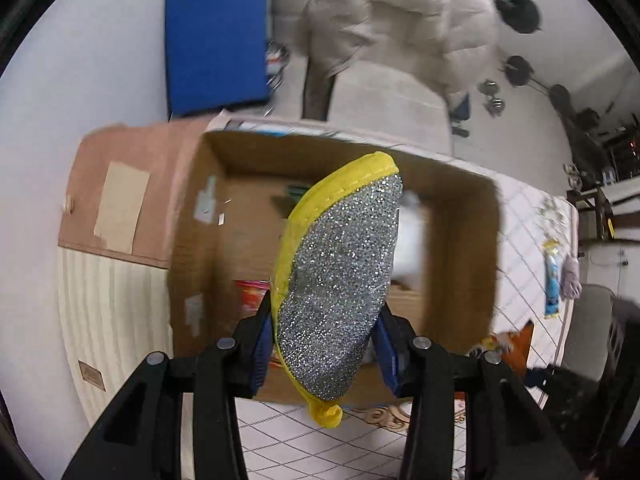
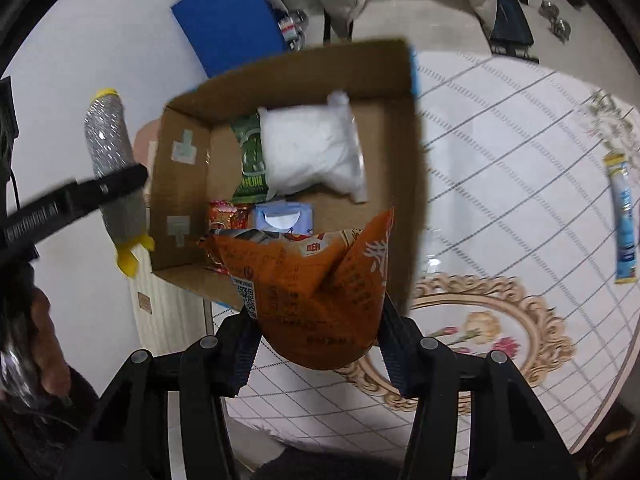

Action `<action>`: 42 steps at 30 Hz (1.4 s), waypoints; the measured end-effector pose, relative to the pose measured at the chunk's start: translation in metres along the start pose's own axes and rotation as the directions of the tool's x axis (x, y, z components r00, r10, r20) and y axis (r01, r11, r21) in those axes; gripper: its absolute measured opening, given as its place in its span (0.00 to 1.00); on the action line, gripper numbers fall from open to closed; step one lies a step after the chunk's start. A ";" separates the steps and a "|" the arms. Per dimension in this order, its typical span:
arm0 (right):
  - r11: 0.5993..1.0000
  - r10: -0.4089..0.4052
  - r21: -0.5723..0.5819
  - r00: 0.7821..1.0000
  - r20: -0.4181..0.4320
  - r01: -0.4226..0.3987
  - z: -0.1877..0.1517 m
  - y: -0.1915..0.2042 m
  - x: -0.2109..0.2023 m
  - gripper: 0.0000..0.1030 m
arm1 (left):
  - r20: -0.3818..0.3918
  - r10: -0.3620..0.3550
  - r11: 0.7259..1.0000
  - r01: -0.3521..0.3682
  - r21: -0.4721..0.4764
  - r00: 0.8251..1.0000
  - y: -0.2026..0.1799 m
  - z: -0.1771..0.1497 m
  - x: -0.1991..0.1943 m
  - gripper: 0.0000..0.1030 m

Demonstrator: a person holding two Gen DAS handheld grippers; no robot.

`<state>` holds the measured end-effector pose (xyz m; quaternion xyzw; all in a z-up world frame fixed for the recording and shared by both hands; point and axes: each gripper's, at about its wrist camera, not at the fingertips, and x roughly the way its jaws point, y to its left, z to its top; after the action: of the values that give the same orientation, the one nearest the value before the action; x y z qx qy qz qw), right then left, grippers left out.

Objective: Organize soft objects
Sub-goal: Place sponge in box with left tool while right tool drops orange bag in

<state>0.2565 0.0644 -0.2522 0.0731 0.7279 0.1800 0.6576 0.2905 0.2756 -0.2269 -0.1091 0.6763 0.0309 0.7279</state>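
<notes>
My left gripper (image 1: 324,344) is shut on a silver glitter sponge with yellow trim (image 1: 340,280) and holds it upright above the open cardboard box (image 1: 192,216). The same sponge (image 2: 114,168) and the left gripper (image 2: 120,180) show at the left of the right wrist view, beside the box's left wall. My right gripper (image 2: 320,344) is shut on an orange snack bag (image 2: 316,284) at the box's (image 2: 400,184) near edge. Inside the box lie a white soft pack (image 2: 312,152), a green packet (image 2: 252,160), a red packet (image 2: 226,216) and a blue tissue pack (image 2: 284,218).
The box stands on a table with a white lattice cloth (image 2: 500,152) bearing a floral oval. A blue and yellow sachet (image 2: 622,216) lies at the right. A blue board (image 2: 228,20) leans on the wall behind. A beige sofa with cushions (image 1: 400,40) is beyond.
</notes>
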 end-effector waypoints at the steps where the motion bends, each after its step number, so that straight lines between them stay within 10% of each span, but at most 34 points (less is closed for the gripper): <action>1: 1.000 -0.008 0.008 1.000 -0.013 0.008 0.003 0.003 0.009 0.54 | -0.023 -0.001 1.000 0.001 -0.017 1.000 0.010 0.006 0.011 0.40; 18: 0.982 -0.095 0.150 0.986 -0.136 0.115 0.025 0.000 0.105 0.56 | -0.256 0.018 1.000 -0.022 -0.011 0.967 0.049 0.037 0.128 0.41; 25: 0.977 -0.070 0.186 0.983 -0.170 0.102 0.025 -0.005 0.116 0.82 | -0.296 0.014 1.000 -0.019 -0.016 0.955 0.050 0.037 0.132 0.45; 36: 0.984 -0.143 0.093 0.984 -0.106 0.153 0.020 0.012 0.079 1.00 | -0.205 -0.024 1.000 0.020 -0.022 0.978 0.054 0.019 0.086 0.71; 38: 0.983 -0.157 0.080 0.984 -0.085 0.164 0.017 0.016 0.074 1.00 | -0.167 -0.020 1.000 0.018 -0.018 0.986 0.054 0.009 0.072 0.94; 42: 0.978 -0.204 0.040 0.978 -0.044 0.205 0.004 0.025 0.062 1.00 | -0.108 -0.017 1.000 0.016 -0.006 0.994 0.055 -0.015 0.045 0.96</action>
<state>0.2494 0.1092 -0.3016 0.0087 0.7483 0.0967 0.6562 0.2690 0.3217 -0.2791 -0.1181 0.7135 0.0206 0.6903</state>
